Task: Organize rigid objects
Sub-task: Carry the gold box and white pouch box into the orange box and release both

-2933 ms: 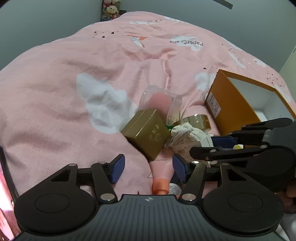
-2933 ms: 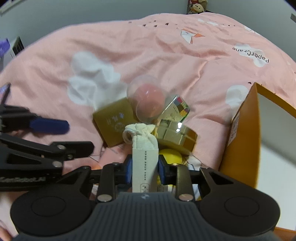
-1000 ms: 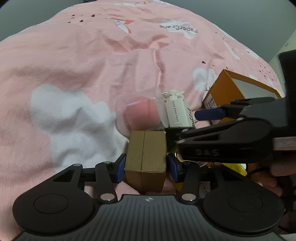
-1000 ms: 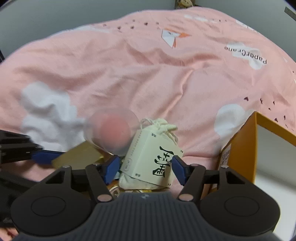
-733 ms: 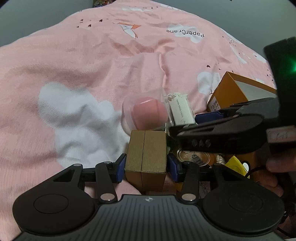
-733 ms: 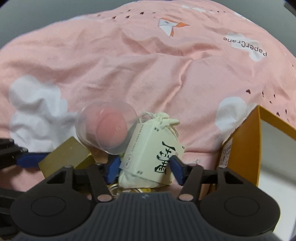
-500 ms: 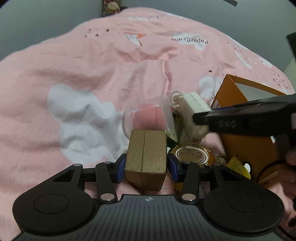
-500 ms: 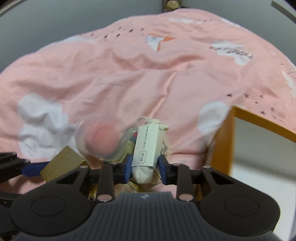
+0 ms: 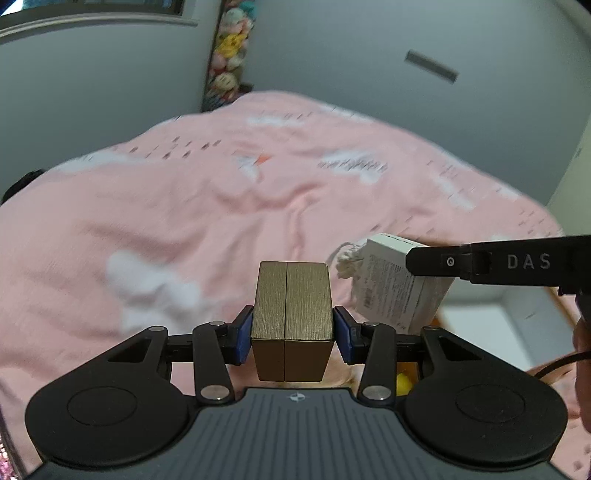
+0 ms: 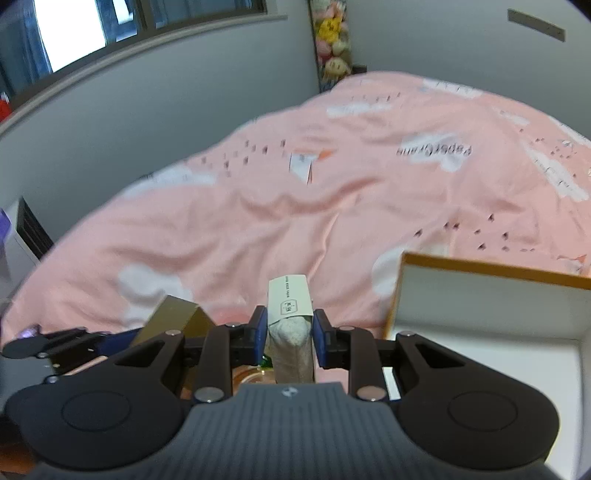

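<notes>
My left gripper (image 9: pixel 293 332) is shut on a gold box (image 9: pixel 291 295) and holds it clear above the pink duvet (image 9: pixel 177 221). The same box (image 10: pixel 173 314) shows at lower left in the right wrist view. My right gripper (image 10: pixel 290 332) has its jaws closing, and the blue pads press on a white cloth pouch with a paper label (image 10: pixel 290 306). That pouch (image 9: pixel 391 291) hangs just right of the gold box, under one of my right gripper's fingers (image 9: pixel 517 264). An open orange box with a white inside (image 10: pixel 480 271) lies just right of the pouch.
A round gold tin (image 10: pixel 251 376) and a yellow item (image 9: pixel 404 382) lie below the grippers, mostly hidden. Plush toys (image 10: pixel 332 48) fill the far corner by the grey wall. A window (image 10: pixel 110 29) and a white unit (image 10: pixel 22 236) are at the left.
Both grippers have risen with their loads and tilted up, bringing the wall and window into view. The right gripper closed on the pouch's narrow side. The clear ball has dropped out of sight.
</notes>
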The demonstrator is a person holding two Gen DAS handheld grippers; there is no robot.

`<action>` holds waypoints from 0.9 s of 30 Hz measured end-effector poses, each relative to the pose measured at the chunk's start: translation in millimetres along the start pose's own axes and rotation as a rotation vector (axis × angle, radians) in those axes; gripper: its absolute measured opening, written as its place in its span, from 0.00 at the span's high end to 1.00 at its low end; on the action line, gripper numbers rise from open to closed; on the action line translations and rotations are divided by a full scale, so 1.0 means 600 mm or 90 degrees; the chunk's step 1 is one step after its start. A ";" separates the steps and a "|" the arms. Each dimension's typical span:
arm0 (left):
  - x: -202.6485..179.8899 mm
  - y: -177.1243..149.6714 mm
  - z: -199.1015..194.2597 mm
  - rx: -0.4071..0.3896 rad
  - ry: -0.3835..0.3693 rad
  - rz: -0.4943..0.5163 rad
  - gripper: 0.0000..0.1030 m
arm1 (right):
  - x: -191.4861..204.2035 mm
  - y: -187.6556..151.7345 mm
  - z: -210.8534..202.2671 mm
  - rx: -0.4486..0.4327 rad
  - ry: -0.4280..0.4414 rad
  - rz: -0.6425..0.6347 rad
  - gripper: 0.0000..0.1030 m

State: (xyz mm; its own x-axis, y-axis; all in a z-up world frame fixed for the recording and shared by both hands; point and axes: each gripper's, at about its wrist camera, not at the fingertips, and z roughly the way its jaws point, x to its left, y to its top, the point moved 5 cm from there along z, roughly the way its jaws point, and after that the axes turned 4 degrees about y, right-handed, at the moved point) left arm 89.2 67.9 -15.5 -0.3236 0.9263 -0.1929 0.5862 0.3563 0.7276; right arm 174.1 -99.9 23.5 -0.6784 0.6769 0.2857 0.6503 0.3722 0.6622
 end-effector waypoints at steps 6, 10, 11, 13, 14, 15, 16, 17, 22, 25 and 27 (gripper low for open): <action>-0.083 0.053 -0.027 -0.049 -0.090 0.003 0.51 | -0.034 0.027 -0.112 -0.082 -0.030 0.015 0.76; -0.155 0.069 -0.023 -0.040 -0.170 0.015 0.51 | -0.080 0.026 -0.167 -0.105 -0.080 0.030 0.76; -0.173 0.067 -0.015 -0.026 -0.189 0.019 0.51 | -0.095 0.023 -0.177 -0.104 -0.095 0.038 0.76; -0.208 0.061 0.005 -0.001 -0.206 0.043 0.51 | -0.128 0.011 -0.188 -0.095 -0.123 0.062 0.76; -0.224 0.056 0.016 0.009 -0.207 0.059 0.51 | -0.146 0.002 -0.191 -0.087 -0.134 0.077 0.76; -0.240 0.049 0.028 0.024 -0.210 0.072 0.51 | -0.165 -0.008 -0.192 -0.078 -0.141 0.094 0.76; -0.257 0.039 0.044 0.049 -0.217 0.090 0.51 | -0.179 -0.018 -0.192 -0.070 -0.145 0.108 0.76; -0.268 0.028 0.056 0.071 -0.220 0.104 0.51 | -0.196 -0.033 -0.190 -0.057 -0.152 0.125 0.76; -0.307 -0.018 0.102 0.155 -0.231 0.186 0.51 | -0.251 -0.090 -0.174 -0.008 -0.176 0.170 0.76; -0.313 -0.034 0.113 0.183 -0.220 0.210 0.51 | -0.271 -0.115 -0.162 0.013 -0.166 0.200 0.76; -0.313 -0.044 0.123 0.206 -0.215 0.219 0.51 | -0.276 -0.126 -0.156 0.022 -0.159 0.210 0.76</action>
State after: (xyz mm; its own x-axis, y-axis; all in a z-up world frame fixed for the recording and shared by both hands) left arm 189.5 -106.2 -47.2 0.1495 0.9643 -0.2185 0.8298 -0.0022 0.5581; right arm 205.2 -299.8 -9.2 -0.3305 0.8953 0.2988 0.8331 0.1279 0.5381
